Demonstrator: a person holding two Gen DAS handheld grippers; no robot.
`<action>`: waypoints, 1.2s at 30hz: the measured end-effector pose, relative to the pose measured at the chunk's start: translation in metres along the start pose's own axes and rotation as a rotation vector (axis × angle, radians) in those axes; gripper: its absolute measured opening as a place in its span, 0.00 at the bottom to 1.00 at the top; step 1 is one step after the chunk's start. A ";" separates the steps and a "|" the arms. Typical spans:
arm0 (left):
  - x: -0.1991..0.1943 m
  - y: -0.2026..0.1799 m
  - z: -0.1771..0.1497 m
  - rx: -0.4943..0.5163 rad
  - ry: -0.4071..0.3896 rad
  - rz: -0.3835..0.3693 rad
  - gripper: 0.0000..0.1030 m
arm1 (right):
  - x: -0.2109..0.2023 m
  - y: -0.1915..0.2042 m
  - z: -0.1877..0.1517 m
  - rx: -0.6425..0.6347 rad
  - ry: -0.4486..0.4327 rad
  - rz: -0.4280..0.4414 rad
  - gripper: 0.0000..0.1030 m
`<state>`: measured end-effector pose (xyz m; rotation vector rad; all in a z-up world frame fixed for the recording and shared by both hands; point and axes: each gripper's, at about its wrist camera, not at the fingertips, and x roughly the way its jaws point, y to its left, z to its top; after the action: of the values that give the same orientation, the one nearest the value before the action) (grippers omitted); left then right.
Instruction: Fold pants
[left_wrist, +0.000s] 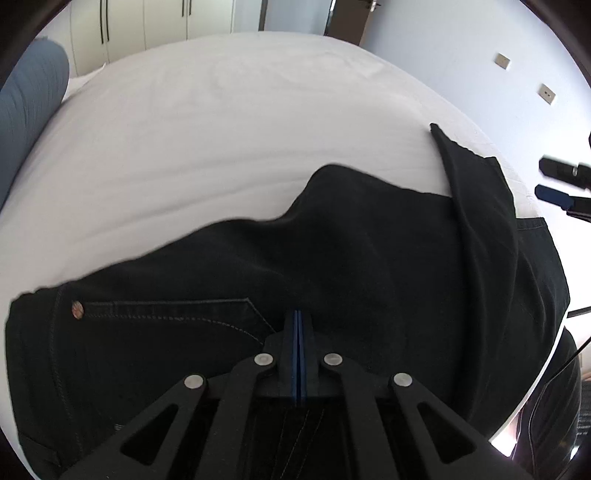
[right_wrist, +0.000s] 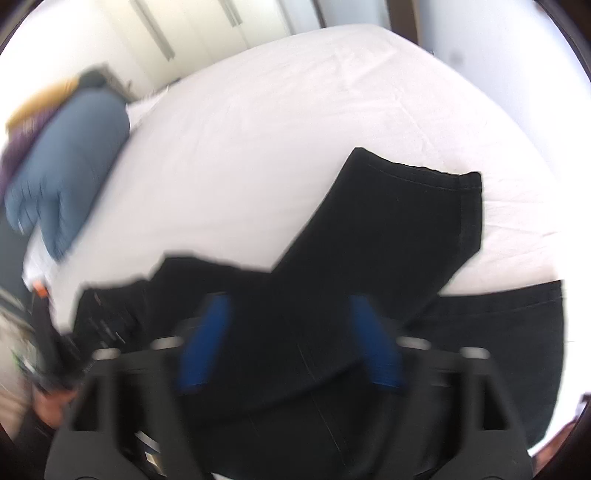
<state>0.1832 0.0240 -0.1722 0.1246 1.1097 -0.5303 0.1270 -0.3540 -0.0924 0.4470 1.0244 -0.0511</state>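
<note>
Directly beneath the left gripper, whose blue pads are pressed fully together with no cloth visibly caught, black pants lie on the white bed, extending rightward under the right gripper, its jaws spread wide, empty.

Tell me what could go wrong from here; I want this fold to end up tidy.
1. The leg end lies skewed across the black pants, so pressing on now may lock in a crooked fold.
2. The left gripper is shut over the pocket area; whether it pinches fabric is unclear, and dragging could bunch the cloth.
3. The right gripper is open with nothing between its pads, so that side lies loose on the white bed.
</note>
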 end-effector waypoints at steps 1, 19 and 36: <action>0.005 0.006 -0.005 -0.028 0.007 -0.016 0.01 | 0.003 -0.008 0.011 0.045 -0.013 0.016 0.84; 0.018 0.002 -0.009 -0.091 -0.026 -0.005 0.02 | 0.140 -0.036 0.142 0.134 0.196 -0.411 0.82; 0.028 0.012 -0.005 -0.089 -0.013 -0.041 0.02 | 0.179 -0.052 0.150 0.124 0.253 -0.419 0.10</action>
<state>0.1945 0.0265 -0.2007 0.0203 1.1235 -0.5168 0.3300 -0.4294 -0.1932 0.3501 1.3575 -0.4440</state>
